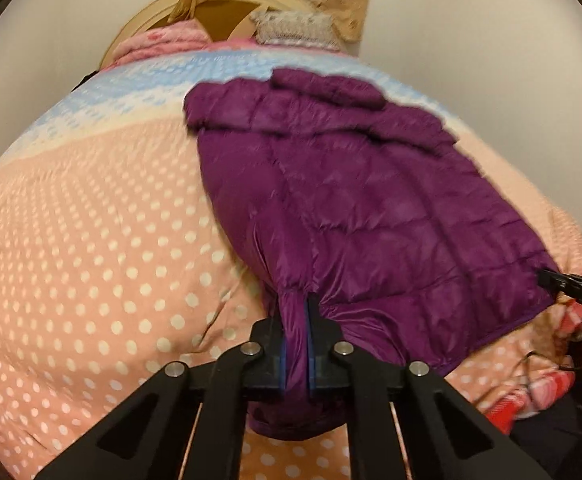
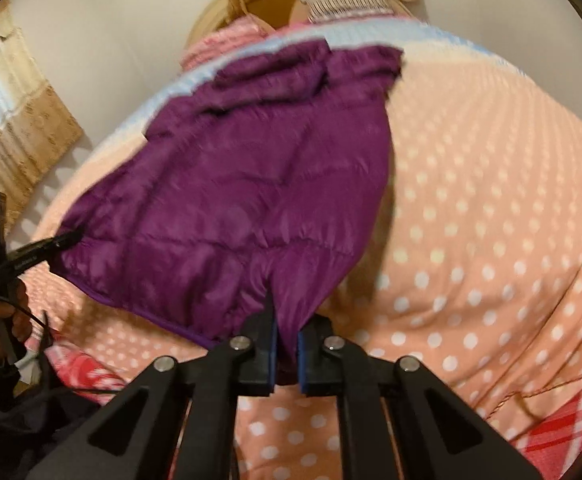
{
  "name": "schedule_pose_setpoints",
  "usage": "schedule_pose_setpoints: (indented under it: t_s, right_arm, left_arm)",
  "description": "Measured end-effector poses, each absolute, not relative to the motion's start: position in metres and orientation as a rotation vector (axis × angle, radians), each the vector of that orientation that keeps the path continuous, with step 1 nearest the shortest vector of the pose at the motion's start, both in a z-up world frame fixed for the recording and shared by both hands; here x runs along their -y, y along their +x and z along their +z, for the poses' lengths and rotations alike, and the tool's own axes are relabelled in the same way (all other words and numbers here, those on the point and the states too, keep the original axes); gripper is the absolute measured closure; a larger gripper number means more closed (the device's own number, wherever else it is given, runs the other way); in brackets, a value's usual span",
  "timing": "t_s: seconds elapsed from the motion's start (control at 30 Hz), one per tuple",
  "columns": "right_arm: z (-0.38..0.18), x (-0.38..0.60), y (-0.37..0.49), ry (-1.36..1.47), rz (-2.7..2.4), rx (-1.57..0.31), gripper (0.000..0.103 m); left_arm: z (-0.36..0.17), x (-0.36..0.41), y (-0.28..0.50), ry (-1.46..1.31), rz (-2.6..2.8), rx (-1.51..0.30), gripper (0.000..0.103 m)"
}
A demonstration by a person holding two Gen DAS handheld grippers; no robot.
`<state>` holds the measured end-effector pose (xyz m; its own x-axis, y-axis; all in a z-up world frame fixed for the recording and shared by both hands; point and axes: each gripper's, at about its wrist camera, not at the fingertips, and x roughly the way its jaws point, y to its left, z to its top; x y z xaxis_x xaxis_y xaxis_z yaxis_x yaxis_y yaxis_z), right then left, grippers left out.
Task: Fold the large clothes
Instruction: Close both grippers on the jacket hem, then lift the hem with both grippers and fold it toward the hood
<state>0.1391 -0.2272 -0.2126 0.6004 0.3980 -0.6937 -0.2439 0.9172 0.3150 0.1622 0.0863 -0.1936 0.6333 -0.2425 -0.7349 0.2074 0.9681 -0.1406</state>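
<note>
Both my left tongs and right tongs grip the jacket hem; the rest lies ahead on the bed. I should lift both corners evenly, keeping the hem taut.

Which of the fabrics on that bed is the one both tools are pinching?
The shiny purple quilted jacket. The left gripper and right gripper each clamp its near hem; the polka-dot bedspread lies untouched beneath.

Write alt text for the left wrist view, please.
The left claw is shut on the near hem of a purple quilted jacket spread on a polka-dot bedcover. The right claw holds the jacket's other hem corner.
</note>
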Motion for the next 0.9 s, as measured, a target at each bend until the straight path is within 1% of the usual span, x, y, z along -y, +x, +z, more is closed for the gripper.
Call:
schedule_pose_setpoints:
  t_s: [0.27, 0.4, 0.5, 0.63, 0.8, 0.9]
  right_arm:
    - [-0.150, 0.250, 0.107, 0.226, 0.403, -0.680, 0.095]
    - [-0.109, 0.264, 0.097, 0.258, 0.417, -0.558, 0.095]
    - [-0.083, 0.268, 0.097, 0.270, 0.428, -0.473, 0.095]
    - [-0.068, 0.265, 0.145, 0.267, 0.404, -0.434, 0.095]
    - [-0.069, 0.247, 0.235, 0.280, 0.341, -0.443, 0.095]
    - [-0.071, 0.241, 0.273, 0.282, 0.308, -0.449, 0.095]
  left_arm:
    - [-0.134, -0.097, 0.131, -0.104, -0.367, -0.709, 0.100]
    - [-0.088, -0.104, 0.111, -0.137, -0.407, -0.615, 0.100]
    - [-0.062, -0.105, 0.107, -0.101, -0.403, -0.544, 0.100]
    - [-0.067, -0.104, 0.151, -0.025, -0.360, -0.516, 0.100]
    - [-0.086, -0.114, 0.240, -0.087, -0.318, -0.515, 0.100]
    - [-0.091, -0.118, 0.274, -0.100, -0.295, -0.495, 0.099]
